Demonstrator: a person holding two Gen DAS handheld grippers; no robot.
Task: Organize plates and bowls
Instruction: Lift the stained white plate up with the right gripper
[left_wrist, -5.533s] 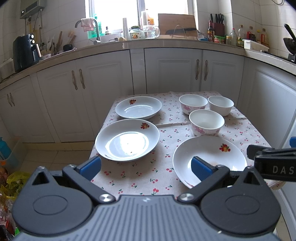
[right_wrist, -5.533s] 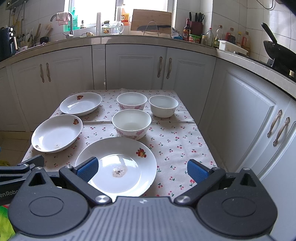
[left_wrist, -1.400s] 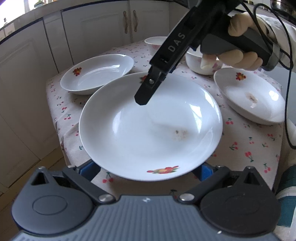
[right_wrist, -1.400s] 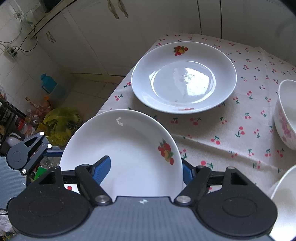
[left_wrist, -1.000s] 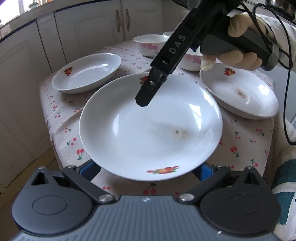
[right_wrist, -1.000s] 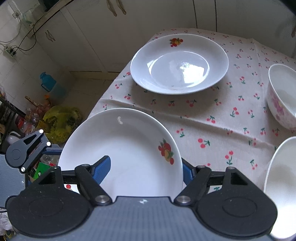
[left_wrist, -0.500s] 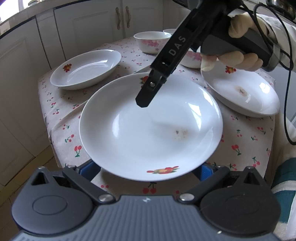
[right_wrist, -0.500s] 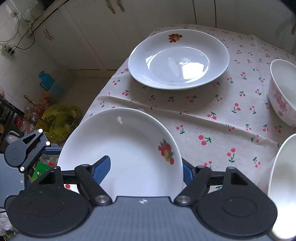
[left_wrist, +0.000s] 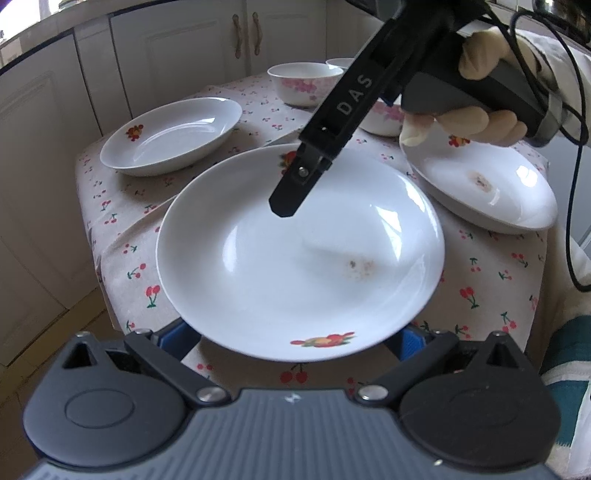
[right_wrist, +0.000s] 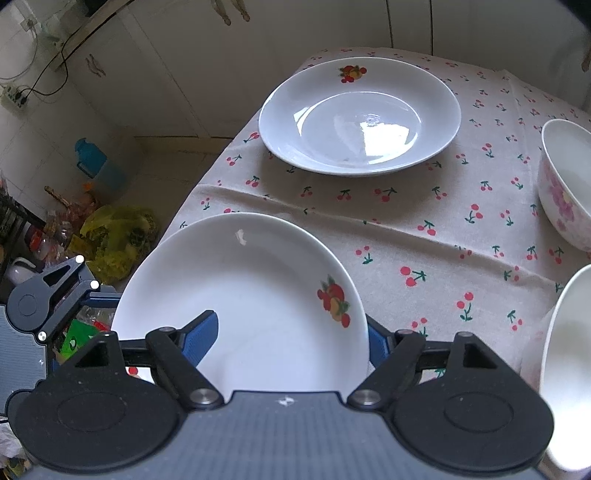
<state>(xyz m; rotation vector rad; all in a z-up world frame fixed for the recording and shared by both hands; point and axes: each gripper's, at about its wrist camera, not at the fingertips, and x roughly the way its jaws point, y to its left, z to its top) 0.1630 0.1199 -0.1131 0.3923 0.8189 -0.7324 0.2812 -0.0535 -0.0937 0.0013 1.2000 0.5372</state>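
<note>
A white plate (left_wrist: 295, 266) with a fruit motif and a small brown stain hangs over the table's near left corner. My right gripper (left_wrist: 291, 184) reaches in from the upper right and is shut on the plate's far rim. One finger lies over the plate's inner face and the other is under the rim. In the right wrist view the plate (right_wrist: 251, 295) sits between the blue pads of the right gripper (right_wrist: 288, 343), whose jaws are opening. My left gripper (left_wrist: 291, 338) stands open, its spread fingers under the plate's near rim with the tips hidden.
The cherry-print tablecloth (right_wrist: 424, 229) carries a second plate (right_wrist: 360, 114) at the far left and a third, stained plate (left_wrist: 480, 184) at the right. Flowered bowls (left_wrist: 303, 83) stand behind. A gloved hand (left_wrist: 472, 122) holds the right tool. Bags and a blue jug (right_wrist: 92, 162) lie on the floor.
The plate, which lay on the table at first, is now lifted. The right pads have spread slightly apart around its rim. The table has drifted a little behind the plate.
</note>
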